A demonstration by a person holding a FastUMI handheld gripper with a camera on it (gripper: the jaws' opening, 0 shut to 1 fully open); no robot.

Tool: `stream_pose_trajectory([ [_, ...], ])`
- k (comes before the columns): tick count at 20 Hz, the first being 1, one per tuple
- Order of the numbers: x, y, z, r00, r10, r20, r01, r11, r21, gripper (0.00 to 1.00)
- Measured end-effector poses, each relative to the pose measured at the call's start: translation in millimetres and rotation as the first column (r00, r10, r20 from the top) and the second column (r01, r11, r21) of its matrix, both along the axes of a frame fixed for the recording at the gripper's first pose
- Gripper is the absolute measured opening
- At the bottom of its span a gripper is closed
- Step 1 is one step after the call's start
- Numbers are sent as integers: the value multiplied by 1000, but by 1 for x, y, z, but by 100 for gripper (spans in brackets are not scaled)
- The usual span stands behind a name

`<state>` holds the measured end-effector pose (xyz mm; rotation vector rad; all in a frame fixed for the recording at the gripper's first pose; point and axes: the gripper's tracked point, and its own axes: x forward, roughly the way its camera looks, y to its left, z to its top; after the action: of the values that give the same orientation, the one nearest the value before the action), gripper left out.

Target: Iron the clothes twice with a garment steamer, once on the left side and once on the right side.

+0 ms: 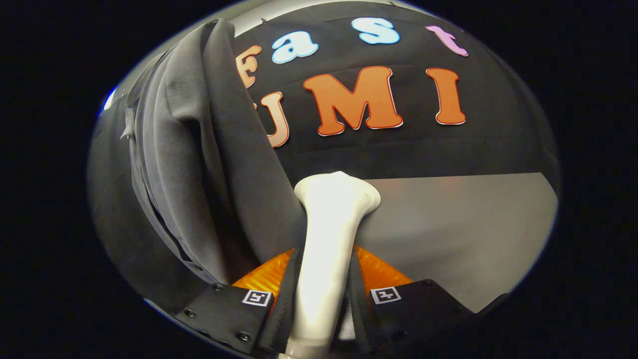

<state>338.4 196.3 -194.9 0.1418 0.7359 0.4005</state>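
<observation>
A white garment steamer stands upright between my two fingers, its handle clamped by both and its flared head rising just beyond the fingertips. My gripper is shut on that handle. A dark grey garment hangs to the left, its folds and long front edge running down beside the steamer. The steamer's head sits right at the garment's right edge, close to the cloth; contact cannot be judged.
A grey tabletop spreads out to the right beyond the fingers. The booth's black cloth wall closes the back behind the garment and table.
</observation>
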Motion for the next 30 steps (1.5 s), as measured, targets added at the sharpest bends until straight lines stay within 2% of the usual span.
stream_pose_trajectory([
  [2, 2, -7, 0, 999, -38, 19, 39, 999, -36, 51],
  [5, 3, -15, 8, 994, -102, 41, 103, 994, -43, 50],
  [8, 6, -25, 18, 989, -105, 105, 116, 988, -105, 50],
  [10, 10, -32, 30, 977, -147, 153, 163, 981, -101, 48],
  [12, 5, -33, 41, 966, -150, 211, 175, 979, -106, 44],
  [15, -6, -50, 54, 937, -177, 301, 226, 964, -139, 44],
  [16, -11, -53, 62, 925, -202, 322, 251, 960, -120, 44],
  [20, -33, -54, 92, 897, -234, 375, 272, 961, -53, 44],
  [24, -58, -67, 133, 824, -281, 493, 341, 940, -34, 44],
  [30, -116, -34, 177, 792, -253, 556, 291, 956, 20, 44],
])
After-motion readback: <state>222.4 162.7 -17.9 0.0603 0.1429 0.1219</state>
